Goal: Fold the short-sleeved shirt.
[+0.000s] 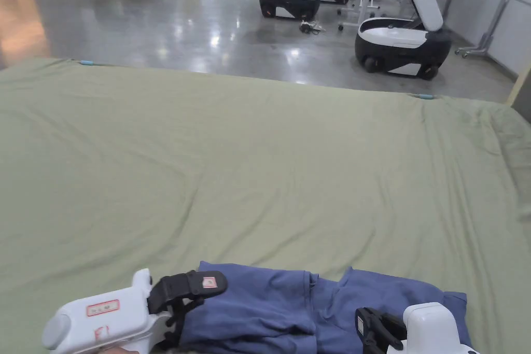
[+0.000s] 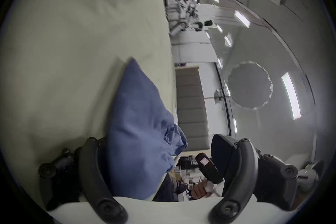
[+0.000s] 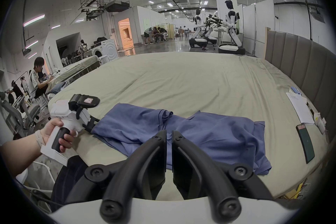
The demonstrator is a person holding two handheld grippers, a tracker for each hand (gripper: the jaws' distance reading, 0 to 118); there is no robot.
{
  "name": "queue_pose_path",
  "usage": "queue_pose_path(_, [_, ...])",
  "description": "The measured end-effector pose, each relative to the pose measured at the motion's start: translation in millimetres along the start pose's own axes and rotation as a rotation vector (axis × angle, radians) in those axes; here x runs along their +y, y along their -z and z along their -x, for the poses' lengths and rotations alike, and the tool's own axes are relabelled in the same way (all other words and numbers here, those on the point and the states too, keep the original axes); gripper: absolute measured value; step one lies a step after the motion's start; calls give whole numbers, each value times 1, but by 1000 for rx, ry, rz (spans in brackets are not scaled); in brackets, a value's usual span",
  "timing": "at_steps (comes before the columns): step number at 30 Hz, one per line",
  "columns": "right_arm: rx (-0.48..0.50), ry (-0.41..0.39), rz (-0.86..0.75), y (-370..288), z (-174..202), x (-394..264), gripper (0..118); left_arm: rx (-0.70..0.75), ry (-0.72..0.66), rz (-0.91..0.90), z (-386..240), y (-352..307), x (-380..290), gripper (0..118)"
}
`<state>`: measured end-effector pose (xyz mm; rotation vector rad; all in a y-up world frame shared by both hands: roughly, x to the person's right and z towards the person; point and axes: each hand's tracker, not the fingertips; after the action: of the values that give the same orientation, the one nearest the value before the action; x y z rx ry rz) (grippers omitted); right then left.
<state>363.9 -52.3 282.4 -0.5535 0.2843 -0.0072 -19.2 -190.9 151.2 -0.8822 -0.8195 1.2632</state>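
A blue short-sleeved shirt point(image 1: 269, 308) lies rumpled and partly folded at the near edge of the green-sheeted bed point(image 1: 259, 163). My left gripper point(image 1: 179, 313) is at the shirt's left edge, jaws wide apart. In the left gripper view the shirt point(image 2: 138, 133) bulges between them, against one jaw, and the left gripper point(image 2: 160, 144) is open. My right gripper point(image 1: 371, 329) hovers over the shirt's right half. In the right gripper view the right gripper point(image 3: 169, 132) has its jaws nearly together above the shirt point(image 3: 209, 133). I cannot tell whether cloth is pinched between them.
A dark phone point(image 3: 305, 144) and a white sheet of paper point(image 3: 300, 108) lie on the bed to the right, by the padded headboard point(image 3: 300, 57). White wheeled robots point(image 1: 404, 44) stand on the shiny floor beyond. A person point(image 3: 36, 78) sits at the left.
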Motion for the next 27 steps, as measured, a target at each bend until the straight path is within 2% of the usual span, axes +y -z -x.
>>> queue_pose_path(2, [-8, 4, 7, 1, -2, 1, 7, 15, 53, 34, -1, 23, -1, 96])
queue_pose_path(3, [-12, 4, 10, 2, -2, 2, 7, 51, 101, 25, -4, 29, -1, 83])
queue_pose_path(4, [-17, 2, 12, 2, -3, 3, 7, 98, 118, 31, -9, 33, -1, 50])
queue_pose_path(5, [-23, 0, 12, 1, -3, 3, 7, 197, 98, 30, -11, 34, 1, 11])
queue_pose_path(7, [-28, 2, 6, -2, -5, 6, 7, 462, 58, -17, -9, 32, 0, 10])
queue_pose_path(8, [-28, 6, 4, -3, -6, 7, 7, 275, 97, 11, -12, 29, -1, 10])
queue_pose_path(9, [-28, 9, 2, -3, -7, 7, 7, 286, 132, -13, -18, 24, -1, 10])
queue_pose_path(10, [-30, 9, -1, -4, -8, 7, 7, 354, 128, -27, -23, 19, 0, 10])
queue_pose_path(15, [-30, 14, -14, -6, -11, 5, 7, 484, 150, -158, -40, -48, 16, 10])
queue_pose_path(19, [-13, 27, -12, -3, -13, 0, 7, 754, 287, -224, -72, -70, 19, 10])
queue_pose_path(23, [-1, 39, -16, -5, -13, -8, 7, 774, 427, -262, -118, -30, -10, 10])
queue_pose_path(27, [-5, 60, -11, -10, -22, -18, 7, 764, 599, -197, -169, 55, -60, 11])
